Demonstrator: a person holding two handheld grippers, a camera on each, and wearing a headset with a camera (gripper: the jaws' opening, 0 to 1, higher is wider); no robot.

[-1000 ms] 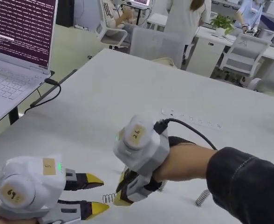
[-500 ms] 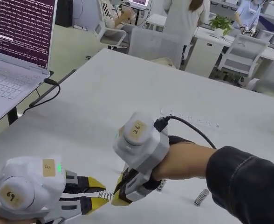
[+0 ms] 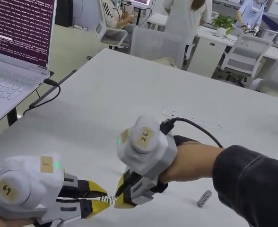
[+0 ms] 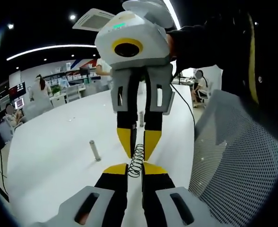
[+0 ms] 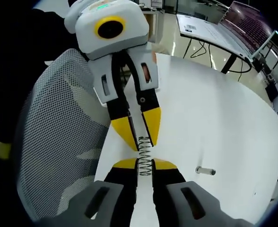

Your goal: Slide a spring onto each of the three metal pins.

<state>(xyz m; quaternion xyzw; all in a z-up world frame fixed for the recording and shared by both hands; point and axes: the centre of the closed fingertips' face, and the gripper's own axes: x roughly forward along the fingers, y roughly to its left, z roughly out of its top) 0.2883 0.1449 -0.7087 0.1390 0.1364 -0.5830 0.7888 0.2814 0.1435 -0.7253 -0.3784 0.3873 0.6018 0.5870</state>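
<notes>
Head view: my left claw [image 3: 100, 199] and my right claw [image 3: 120, 201] meet tip to tip low over the white tabletop [image 3: 106, 104]. A thin coiled steel-wire spring [image 3: 111, 199] bridges the gap between them.

Left gripper view: my left claw [image 4: 135, 169] is clenched on the near end of the spring [image 4: 136, 160]. The right claw [image 4: 139, 142] comes down from above onto the far end.

Right gripper view: same arrangement mirrored. The right claw [image 5: 146, 164] pinches one end of the spring [image 5: 144, 158] and the left claw [image 5: 139, 130] takes the other. So the spring is off the table, grasped at both ends.

Handling judgement: very light, soft along its axis, and it bows sideways easily. The round, slick wire could squirt out of a hard pinch. Best hold is across the last few coils at one end with light pressure, leaving the other end's bore open for a pin.

Elsewhere:
- A short grey metal pin [image 4: 95, 150] stands on the table to one side.
- A pin [image 5: 205, 170] lies flat in the right gripper view; possibly the same one.
- A second loose spring [image 3: 204, 198] lies near my sleeve.

Hard to make out:
- Whether a pin already runs inside the held coil; a dark line between the left jaws may be one, I cannot tell.
- A small upright piece [image 4: 141, 118] behind the right claw is too small to identify.
</notes>
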